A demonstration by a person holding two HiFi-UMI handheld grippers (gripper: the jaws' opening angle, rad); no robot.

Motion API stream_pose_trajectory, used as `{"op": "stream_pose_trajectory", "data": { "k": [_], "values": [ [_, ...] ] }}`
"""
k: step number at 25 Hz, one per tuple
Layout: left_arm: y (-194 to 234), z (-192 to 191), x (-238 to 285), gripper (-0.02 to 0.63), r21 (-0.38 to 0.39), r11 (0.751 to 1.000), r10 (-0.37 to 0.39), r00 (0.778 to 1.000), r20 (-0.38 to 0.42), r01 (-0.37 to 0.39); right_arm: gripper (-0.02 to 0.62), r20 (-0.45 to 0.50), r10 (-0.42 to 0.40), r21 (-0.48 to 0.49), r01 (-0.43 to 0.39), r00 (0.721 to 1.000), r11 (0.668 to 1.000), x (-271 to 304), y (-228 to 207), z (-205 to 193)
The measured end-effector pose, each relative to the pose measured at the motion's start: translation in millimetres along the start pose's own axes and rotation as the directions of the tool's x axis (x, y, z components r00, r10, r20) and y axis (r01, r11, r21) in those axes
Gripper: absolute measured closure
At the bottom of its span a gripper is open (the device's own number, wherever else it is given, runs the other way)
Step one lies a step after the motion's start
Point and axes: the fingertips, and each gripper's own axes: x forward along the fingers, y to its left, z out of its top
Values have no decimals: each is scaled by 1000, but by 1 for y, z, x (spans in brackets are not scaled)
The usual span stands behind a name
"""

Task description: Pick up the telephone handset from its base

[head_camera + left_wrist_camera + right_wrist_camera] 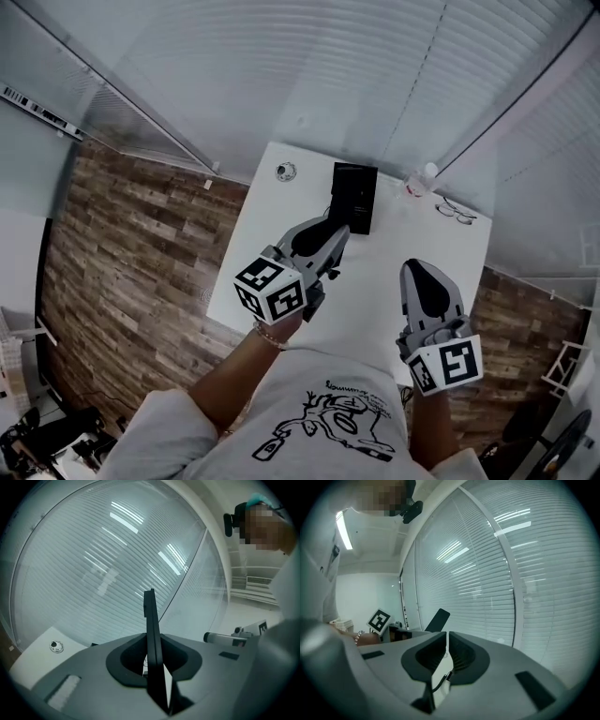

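Note:
A thin black telephone handset [151,620] stands edge-on between the jaws of my left gripper [152,658], which is shut on it. From the right gripper view the handset [438,619] rises at a slant out of that gripper, in front of the blinds. In the head view my left gripper [333,239] hovers over the white table [281,272], its tip at the black telephone base [354,192]; there I cannot separate handset from base. My right gripper [422,272] hangs at the table's right, jaws together with nothing between them [446,656].
At the table's far edge lie a small round object [286,171], a clear bottle [424,178] and a pair of glasses [457,211]. White blinds [356,75] close off the far side. Wood-plank floor [131,244] lies to the left of the table.

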Motion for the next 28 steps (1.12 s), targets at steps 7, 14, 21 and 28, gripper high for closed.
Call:
{"op": "stream_pose_trajectory", "data": {
  "k": [7,14,21,28],
  "values": [
    [-67,33,-44,535,64,996,-69,994,90,63,578,82,8,-46,-4,997,999,-39,23,40],
    [-119,52,-74,535,108,989,-117,984,137,103,578,135,16,-80,-5,991,997,-71,33,70],
    [-151,65,-86,537,180,977,-146,978,147,119,578,162,21,-103,-5,987,995,-92,37,93],
    [-189,92,-107,537,187,969,-194,966,174,161,578,165,20,-113,-1,986,994,-114,49,121]
  ]
}}
